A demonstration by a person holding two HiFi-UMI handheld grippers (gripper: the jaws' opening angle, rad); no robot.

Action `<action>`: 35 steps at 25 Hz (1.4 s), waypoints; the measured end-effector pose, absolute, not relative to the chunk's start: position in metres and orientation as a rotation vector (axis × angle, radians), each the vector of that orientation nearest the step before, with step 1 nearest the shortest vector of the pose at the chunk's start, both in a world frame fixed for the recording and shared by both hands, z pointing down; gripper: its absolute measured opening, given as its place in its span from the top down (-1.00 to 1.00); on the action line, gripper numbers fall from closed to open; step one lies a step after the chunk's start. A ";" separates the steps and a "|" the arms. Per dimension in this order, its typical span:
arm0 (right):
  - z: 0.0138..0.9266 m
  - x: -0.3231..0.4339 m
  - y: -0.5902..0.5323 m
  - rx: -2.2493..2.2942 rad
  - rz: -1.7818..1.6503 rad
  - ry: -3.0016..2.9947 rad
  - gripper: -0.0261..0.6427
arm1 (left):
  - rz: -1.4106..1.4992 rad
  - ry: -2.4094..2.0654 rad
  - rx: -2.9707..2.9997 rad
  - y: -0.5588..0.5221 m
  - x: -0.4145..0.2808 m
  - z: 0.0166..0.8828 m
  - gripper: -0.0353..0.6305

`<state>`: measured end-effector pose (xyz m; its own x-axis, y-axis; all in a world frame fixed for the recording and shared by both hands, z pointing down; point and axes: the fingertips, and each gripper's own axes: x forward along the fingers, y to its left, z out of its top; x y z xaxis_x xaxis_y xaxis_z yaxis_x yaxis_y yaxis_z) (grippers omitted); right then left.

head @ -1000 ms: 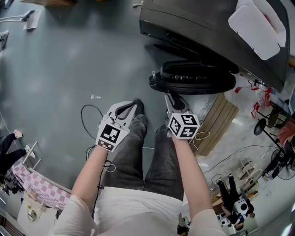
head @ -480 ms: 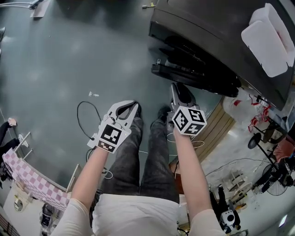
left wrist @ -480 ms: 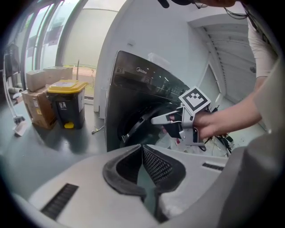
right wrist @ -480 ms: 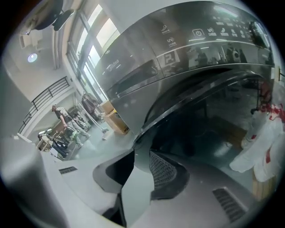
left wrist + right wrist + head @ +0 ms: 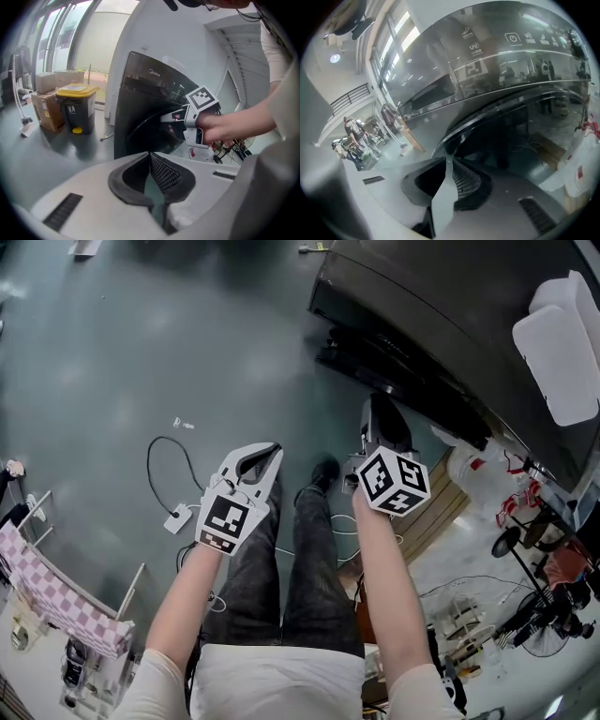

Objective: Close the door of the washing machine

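The dark washing machine (image 5: 450, 296) fills the top right of the head view. Its round door (image 5: 403, 381) lies close against the front; I cannot tell whether it is latched. My right gripper (image 5: 380, 413) points at the door's lower edge. In the right gripper view its fingertips (image 5: 449, 160) meet just before the door rim (image 5: 506, 126); the jaws have just been closing, with nothing between them. My left gripper (image 5: 274, 450) hangs over the floor to the left, shut and empty (image 5: 150, 155). The left gripper view shows the right gripper (image 5: 165, 117) in front of the door (image 5: 140, 136).
The person's legs (image 5: 300, 559) stand between the grippers. A cable with a plug (image 5: 173, 512) lies on the floor at left. A wooden board (image 5: 436, 512) and a plastic bag (image 5: 483, 470) sit beside the machine. A white container (image 5: 562, 343) rests on top. A yellow-lidded bin (image 5: 77, 108) stands further off.
The door has swung from lying open and flat to close against the machine's front. My right gripper has followed it forward. The left gripper has hardly moved.
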<state>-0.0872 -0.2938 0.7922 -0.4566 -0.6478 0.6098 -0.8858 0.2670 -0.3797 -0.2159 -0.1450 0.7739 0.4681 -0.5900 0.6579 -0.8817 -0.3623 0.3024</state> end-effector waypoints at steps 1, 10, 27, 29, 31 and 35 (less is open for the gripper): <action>0.791 -0.086 -0.296 1.417 0.994 -2.206 0.74 | 0.591 -1.219 2.080 -0.145 -0.215 0.774 0.85; 0.791 -0.082 -0.300 1.516 1.062 -2.172 0.83 | 0.607 -1.208 2.057 -0.137 -0.209 0.783 0.85; 0.802 -0.080 -0.307 1.498 1.123 -2.123 0.83 | 0.632 -1.214 2.065 -0.123 -0.220 0.768 0.85; 0.803 -0.082 -0.308 1.491 1.110 -2.119 0.83 | 0.633 -1.223 2.067 -0.118 -0.224 0.767 0.85; 0.803 -0.083 -0.309 1.475 1.091 -2.119 0.83 | 0.623 -1.237 2.067 -0.114 -0.224 0.762 0.85; 0.802 -0.085 -0.306 1.311 0.953 -2.143 0.83 | 0.603 -1.273 2.044 -0.105 -0.219 0.755 0.85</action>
